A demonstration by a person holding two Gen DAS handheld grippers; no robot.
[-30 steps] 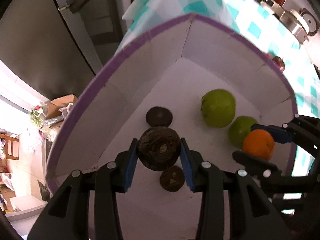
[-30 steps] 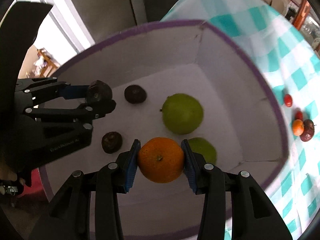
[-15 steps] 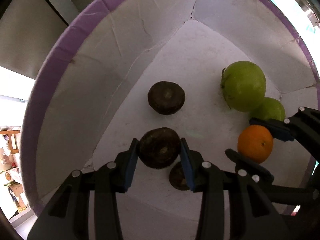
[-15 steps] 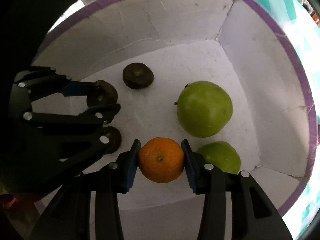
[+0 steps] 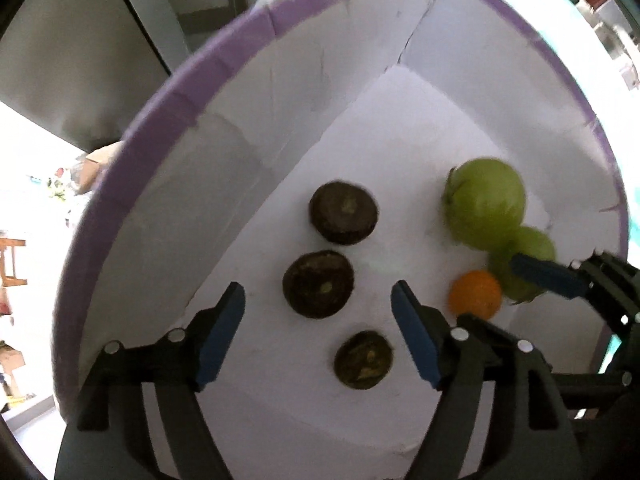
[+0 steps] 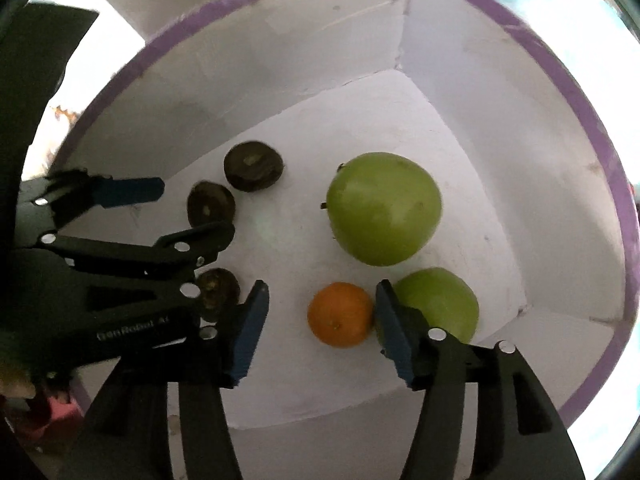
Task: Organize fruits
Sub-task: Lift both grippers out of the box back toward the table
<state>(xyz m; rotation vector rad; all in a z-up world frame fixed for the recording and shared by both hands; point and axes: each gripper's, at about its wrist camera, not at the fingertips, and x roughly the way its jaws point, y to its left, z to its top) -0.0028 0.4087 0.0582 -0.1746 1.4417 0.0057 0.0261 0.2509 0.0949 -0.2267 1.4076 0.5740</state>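
Both grippers are inside a white box with a purple rim (image 5: pixel 168 108), also in the right wrist view (image 6: pixel 576 92). My left gripper (image 5: pixel 318 300) is open; a dark brown fruit (image 5: pixel 319 283) lies on the box floor between its fingertips. Two more dark fruits (image 5: pixel 343 213) (image 5: pixel 363 359) lie near it. My right gripper (image 6: pixel 320 304) is open; an orange (image 6: pixel 341 314) rests on the floor between its fingers. A large green fruit (image 6: pixel 383 208) and a smaller green one (image 6: pixel 440 302) lie to the right of the orange.
The box walls rise steeply all around both grippers. A teal and white checked cloth (image 5: pixel 636 184) shows past the box's right rim. The left gripper's arm (image 6: pixel 100 272) lies close to the right gripper's left finger.
Both grippers have opened. The left one has let go of the dark brown fruit and the right one has let go of the orange; both fruits now rest on the box floor.
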